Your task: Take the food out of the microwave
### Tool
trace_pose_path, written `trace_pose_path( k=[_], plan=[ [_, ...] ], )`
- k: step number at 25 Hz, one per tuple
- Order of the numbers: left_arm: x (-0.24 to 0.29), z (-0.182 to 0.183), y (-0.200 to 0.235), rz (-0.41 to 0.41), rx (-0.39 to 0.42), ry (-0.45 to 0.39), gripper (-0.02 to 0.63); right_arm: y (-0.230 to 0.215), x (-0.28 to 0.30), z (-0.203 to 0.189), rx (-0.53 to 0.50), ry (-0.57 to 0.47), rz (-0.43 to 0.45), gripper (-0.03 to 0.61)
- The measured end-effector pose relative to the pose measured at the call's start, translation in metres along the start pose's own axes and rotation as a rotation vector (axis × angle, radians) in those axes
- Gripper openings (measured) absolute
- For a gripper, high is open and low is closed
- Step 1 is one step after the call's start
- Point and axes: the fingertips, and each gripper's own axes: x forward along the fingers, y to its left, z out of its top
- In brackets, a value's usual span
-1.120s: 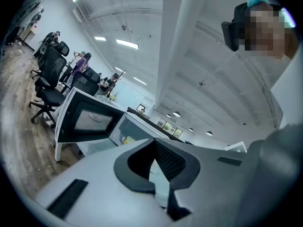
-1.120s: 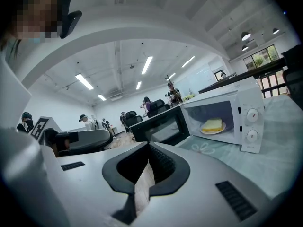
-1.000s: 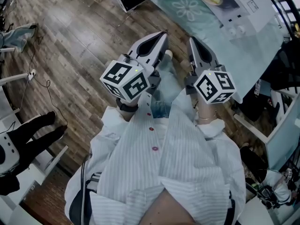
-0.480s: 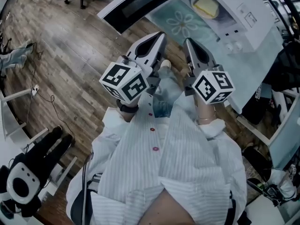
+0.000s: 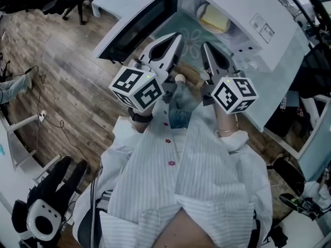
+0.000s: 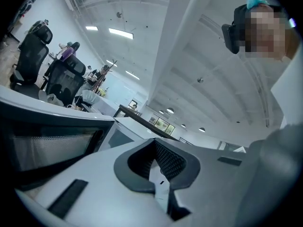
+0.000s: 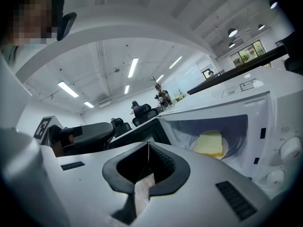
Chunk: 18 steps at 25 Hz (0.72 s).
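The left tongs (image 5: 177, 36) are pressed together on nothing, beside the open door (image 5: 139, 22); the food (image 5: 214, 19) sits at their 2 o'clock. The right tongs (image 5: 204, 46), likewise together and empty, are nearer. The food lies at their 1 o'clock, apart from them, inside the microwave (image 5: 258, 32), its long axis running roughly 10 to 4.

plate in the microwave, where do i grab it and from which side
Probably the plate's near rim, reached straight through the microwave's open front: the door is swung clear to the left, and the pale yellow food covers the middle, leaving only rim bare.
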Motion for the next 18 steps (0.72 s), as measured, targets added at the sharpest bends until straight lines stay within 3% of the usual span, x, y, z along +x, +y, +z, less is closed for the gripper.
trace_pose_path(
  k=[18],
  plan=[
    [0.114,-0.003,-0.017,-0.185,0.022,0.125,0.008,-0.081,0.005,0.036,0.091,-0.080,-0.156,0.034]
  ],
)
